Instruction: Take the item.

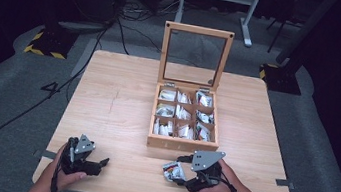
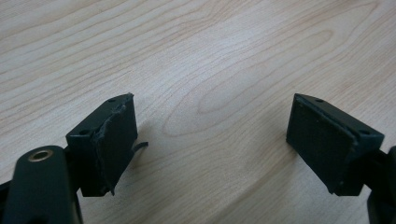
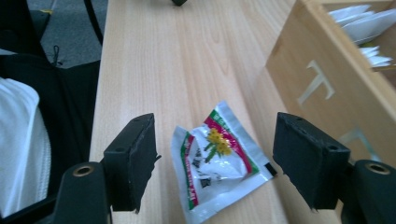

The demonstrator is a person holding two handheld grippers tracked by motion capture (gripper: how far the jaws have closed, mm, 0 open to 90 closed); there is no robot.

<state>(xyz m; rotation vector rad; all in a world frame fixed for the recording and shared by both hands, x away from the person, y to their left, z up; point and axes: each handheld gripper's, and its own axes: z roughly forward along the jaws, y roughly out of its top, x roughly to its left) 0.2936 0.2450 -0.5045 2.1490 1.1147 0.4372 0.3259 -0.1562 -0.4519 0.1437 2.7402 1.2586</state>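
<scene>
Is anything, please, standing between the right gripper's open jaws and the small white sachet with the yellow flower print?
Nothing visible does: the white flower-print sachet lies flat on the pale wooden table, directly between the right gripper's open jaws.

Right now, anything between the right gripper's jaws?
Yes: the sachet lies flat on the table between the open jaws of the right gripper, touching neither, in the right gripper view.

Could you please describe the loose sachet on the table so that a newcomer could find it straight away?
Start at the open wooden box on the table and look just in front of its near wall. There the sachet lies flat between the open fingers of the right gripper. Unlike the packets sorted inside the compartments, it lies alone outside the box, silver with red-green edging and yellow flowers.
</scene>
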